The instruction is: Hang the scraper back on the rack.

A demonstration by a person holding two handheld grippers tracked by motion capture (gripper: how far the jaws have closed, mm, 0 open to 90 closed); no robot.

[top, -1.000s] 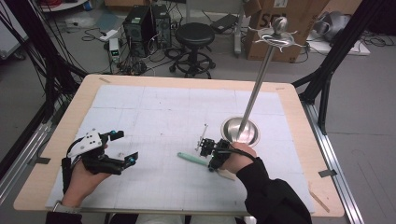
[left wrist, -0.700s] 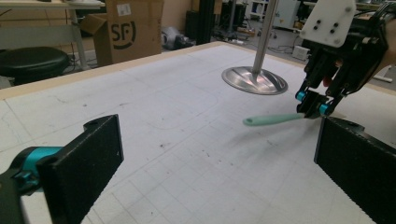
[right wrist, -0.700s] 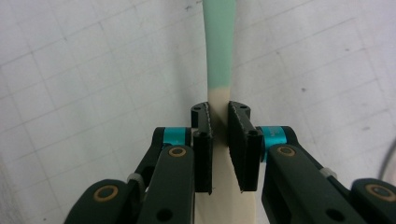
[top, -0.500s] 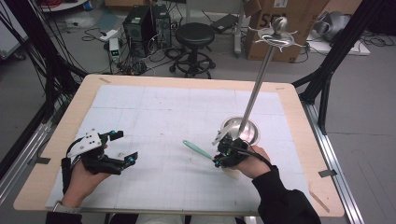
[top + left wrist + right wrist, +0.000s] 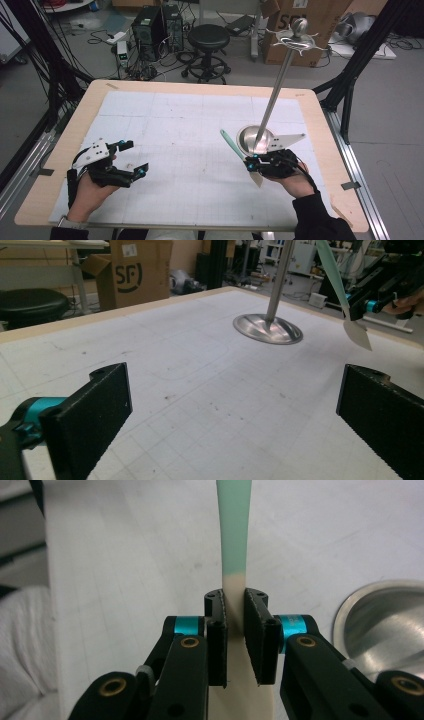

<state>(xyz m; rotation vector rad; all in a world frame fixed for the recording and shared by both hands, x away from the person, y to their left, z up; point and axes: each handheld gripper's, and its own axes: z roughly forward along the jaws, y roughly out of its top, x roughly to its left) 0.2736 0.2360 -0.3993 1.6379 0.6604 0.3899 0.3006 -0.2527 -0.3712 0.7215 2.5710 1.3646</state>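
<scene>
**High view first: spatula clamped beside the stand**

High view: right gripper [image 5: 253, 165] clamps a green-handled spatula [image 5: 233, 145] at 9 o'clock of the stand base [image 5: 253, 138], handle free for hanging.

Left gripper view: left gripper [image 5: 235, 415] open, idle.

Right gripper view: pads [image 5: 217, 645] pinch the cream blade.

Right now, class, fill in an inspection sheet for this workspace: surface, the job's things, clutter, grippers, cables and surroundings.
Surface: wooden table with a white gridded mat, faint marks on it.
Job's things: spatula with a green handle and cream blade, held off the mat; metal stand, a round base with a tall pole and hooks on top.
Clutter: nothing seen on the mat.
Grippers: right gripper shut on the spatula beside the stand's base; left gripper open, holding nothing.
Cables: loose cables on the floor behind the table.
Surroundings: black stool, cardboard box, computer towers.
</scene>
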